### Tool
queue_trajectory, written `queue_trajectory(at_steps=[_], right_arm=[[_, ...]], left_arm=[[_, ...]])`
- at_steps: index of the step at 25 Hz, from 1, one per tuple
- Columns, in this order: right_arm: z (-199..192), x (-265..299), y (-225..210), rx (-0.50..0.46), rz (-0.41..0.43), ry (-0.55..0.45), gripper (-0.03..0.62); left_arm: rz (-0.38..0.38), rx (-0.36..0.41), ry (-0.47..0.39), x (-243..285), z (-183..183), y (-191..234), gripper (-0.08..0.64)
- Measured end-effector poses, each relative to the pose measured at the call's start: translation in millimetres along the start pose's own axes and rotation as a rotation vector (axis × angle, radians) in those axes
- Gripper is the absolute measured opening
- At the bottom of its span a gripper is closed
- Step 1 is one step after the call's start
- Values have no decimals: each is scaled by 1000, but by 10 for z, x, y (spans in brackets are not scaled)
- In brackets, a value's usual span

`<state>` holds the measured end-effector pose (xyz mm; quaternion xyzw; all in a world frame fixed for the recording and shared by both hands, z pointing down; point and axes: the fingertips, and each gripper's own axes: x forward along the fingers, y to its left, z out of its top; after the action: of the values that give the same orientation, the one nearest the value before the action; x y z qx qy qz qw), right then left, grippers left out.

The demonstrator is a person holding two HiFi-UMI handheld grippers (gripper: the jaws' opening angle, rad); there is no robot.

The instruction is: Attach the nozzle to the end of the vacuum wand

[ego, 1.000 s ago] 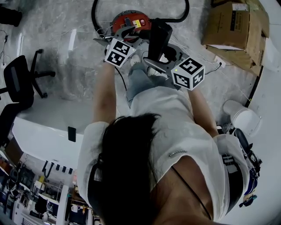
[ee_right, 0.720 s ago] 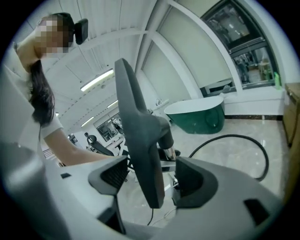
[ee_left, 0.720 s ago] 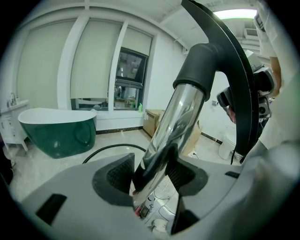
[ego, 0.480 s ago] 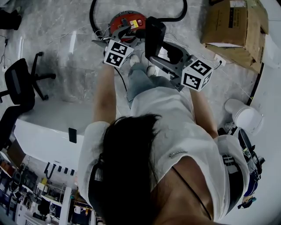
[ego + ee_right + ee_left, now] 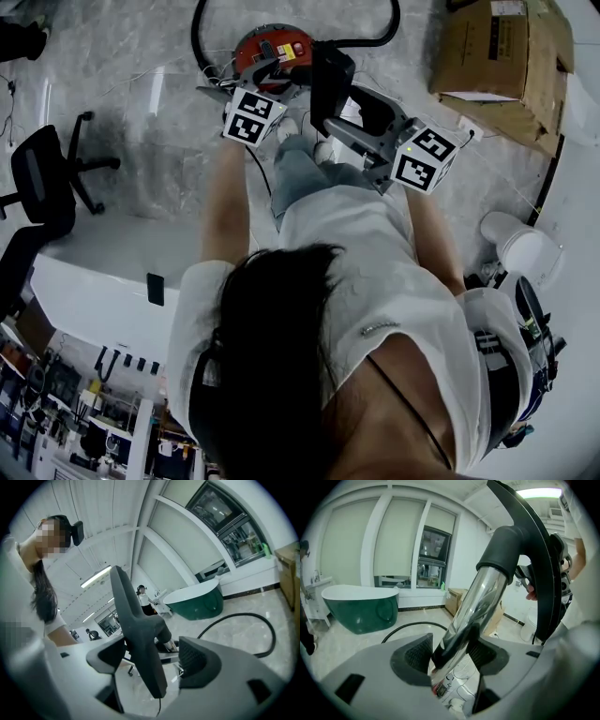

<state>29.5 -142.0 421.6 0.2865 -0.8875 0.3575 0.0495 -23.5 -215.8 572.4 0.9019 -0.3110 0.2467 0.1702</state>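
Left tongs [image 5: 450, 656]: just opened a bit, pads hold the wand [image 5: 480, 602].
Right tongs [image 5: 152, 660]: just opened wide, nozzle [image 5: 136, 625] between, not pinched.
Nozzle: on the wand's end.
Worry: a loose fit, so it may drop off.

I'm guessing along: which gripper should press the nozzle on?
Probably the right gripper: its jaws, just opening, have the black plastic nozzle between them. The left gripper, also just opening, grips the shiny metal wand.
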Motion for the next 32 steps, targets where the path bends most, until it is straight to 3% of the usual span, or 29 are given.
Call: queue_trajectory(at_steps=[12,23,32], right_arm=[[98,-45,-97,77,13,-80,351],[-100,-141,-475,179,-40,-87,356],[-212,-173,-618,177,-84,-74,356]], left_arm=[[55,-101,-16,-159,-76,12,270],[94,-145,3,-230,-170,16,276],[135,-196,-24,-358,-162,53,276]])
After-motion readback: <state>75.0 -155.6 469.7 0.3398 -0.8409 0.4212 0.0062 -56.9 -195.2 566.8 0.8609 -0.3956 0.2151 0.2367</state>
